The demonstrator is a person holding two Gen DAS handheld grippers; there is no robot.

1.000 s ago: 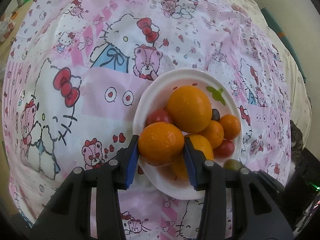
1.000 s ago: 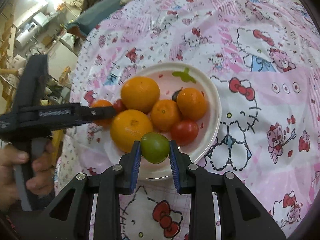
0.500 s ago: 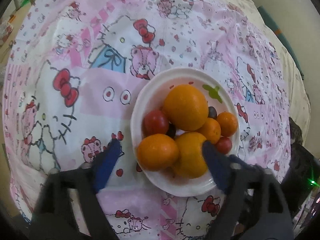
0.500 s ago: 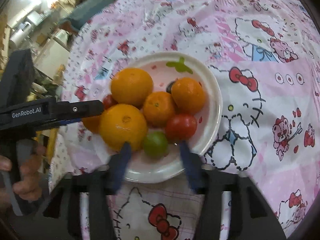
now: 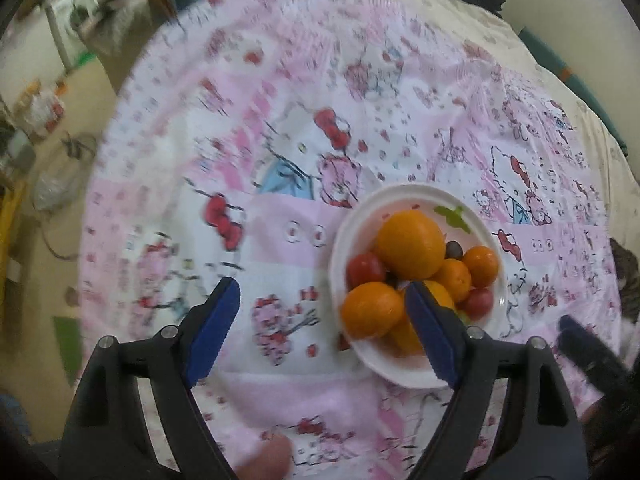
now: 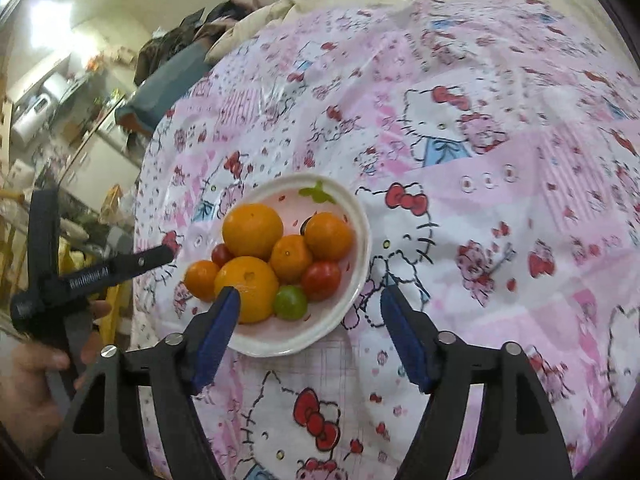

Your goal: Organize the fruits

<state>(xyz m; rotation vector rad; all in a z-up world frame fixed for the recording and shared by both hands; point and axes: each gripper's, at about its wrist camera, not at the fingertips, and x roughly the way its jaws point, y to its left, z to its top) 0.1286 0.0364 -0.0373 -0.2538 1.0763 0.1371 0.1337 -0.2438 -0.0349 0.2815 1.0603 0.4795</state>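
White round plate (image 6: 352, 216) of oranges and tomatoes lies ahead-left of right gripper (image 6: 310, 336), jaws opening, empty; left gripper (image 5: 320, 336) released, plate ahead-right.

My left gripper (image 5: 322, 336): black plastic arms, blue ridged pads (image 5: 212, 334), silver screws (white lettering on its side, blurred). Right gripper (image 6: 310, 334) matches.

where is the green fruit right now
In the right wrist view, the green fruit sits at the white plate's near edge, between a big orange and a red tomato.
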